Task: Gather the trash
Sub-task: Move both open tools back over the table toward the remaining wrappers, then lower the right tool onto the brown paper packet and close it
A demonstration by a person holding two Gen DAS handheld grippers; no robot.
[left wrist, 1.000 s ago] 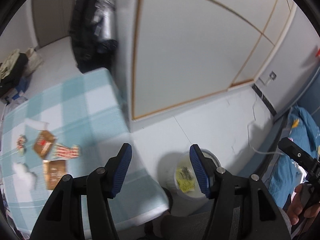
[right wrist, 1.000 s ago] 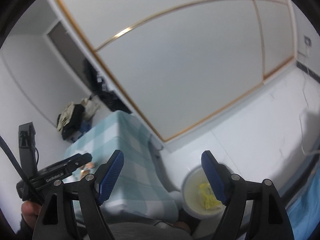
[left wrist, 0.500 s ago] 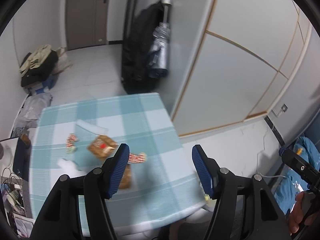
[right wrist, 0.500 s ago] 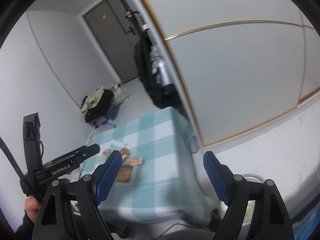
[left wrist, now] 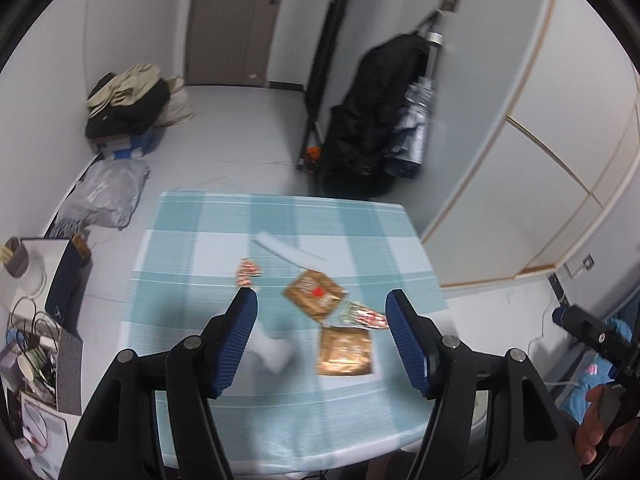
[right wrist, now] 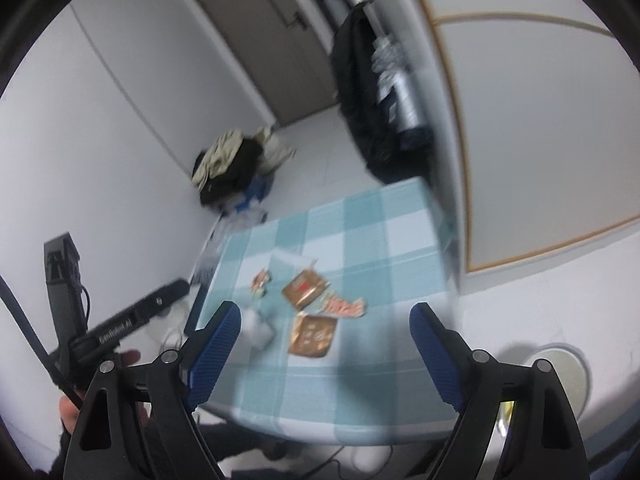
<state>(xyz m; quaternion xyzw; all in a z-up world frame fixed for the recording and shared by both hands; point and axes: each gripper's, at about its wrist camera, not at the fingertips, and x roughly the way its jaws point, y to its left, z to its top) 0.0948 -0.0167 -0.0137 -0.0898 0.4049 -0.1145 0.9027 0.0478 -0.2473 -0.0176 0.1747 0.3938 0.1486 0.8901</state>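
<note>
Trash lies on the table with the blue-and-white checked cloth [left wrist: 192, 248]: a brown packet with a red spot [left wrist: 314, 292], a golden packet [left wrist: 346, 350], a red-and-white wrapper [left wrist: 362, 316], a smaller wrapper [left wrist: 248, 270], a white paper strip [left wrist: 288, 252] and a crumpled white tissue [left wrist: 272, 350]. My left gripper [left wrist: 320, 296] hangs open above the near edge, with nothing held. My right gripper [right wrist: 325, 309] is open too, wider, above the same trash: brown packet [right wrist: 304, 288], golden packet [right wrist: 314, 336]. A white bin [right wrist: 560, 364] stands on the floor to the right.
A black coat [left wrist: 372, 120] hangs by the wardrobe doors [left wrist: 540, 160] beyond the table. Piled clothes [left wrist: 128, 100] and a grey bag [left wrist: 104, 196] lie on the floor at the left. A cluttered side desk with cables [left wrist: 32, 340] adjoins the table's left side.
Both views have swung left from the bin and the wardrobe to the table, so the trash now lies ahead of both grippers. The left jaws stand slightly wider.
</note>
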